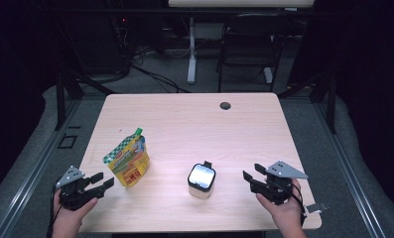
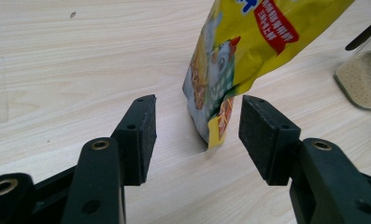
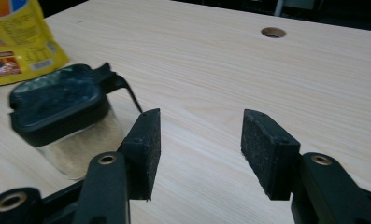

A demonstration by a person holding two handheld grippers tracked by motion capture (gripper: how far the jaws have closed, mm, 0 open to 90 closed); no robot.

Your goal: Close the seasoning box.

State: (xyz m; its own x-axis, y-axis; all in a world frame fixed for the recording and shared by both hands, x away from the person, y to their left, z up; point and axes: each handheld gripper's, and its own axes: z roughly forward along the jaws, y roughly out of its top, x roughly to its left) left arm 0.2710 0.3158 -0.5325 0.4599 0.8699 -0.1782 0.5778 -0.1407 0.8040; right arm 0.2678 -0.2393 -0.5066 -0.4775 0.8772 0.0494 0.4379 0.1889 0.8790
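One cable hole (image 1: 225,105) beyond jar (image 1: 201,180)

1. You've got print all over the yellow pouch (image 2: 248,42): the red banner with white lettering is too blurred to read.
2. Its back panel of small print and orange blocks is illegible too.
3. The jar (image 3: 61,121) bears no readable label.

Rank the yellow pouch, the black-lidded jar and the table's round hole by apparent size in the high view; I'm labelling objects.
1. yellow pouch
2. black-lidded jar
3. round hole, though it lies farther from the camera, which shrinks it.
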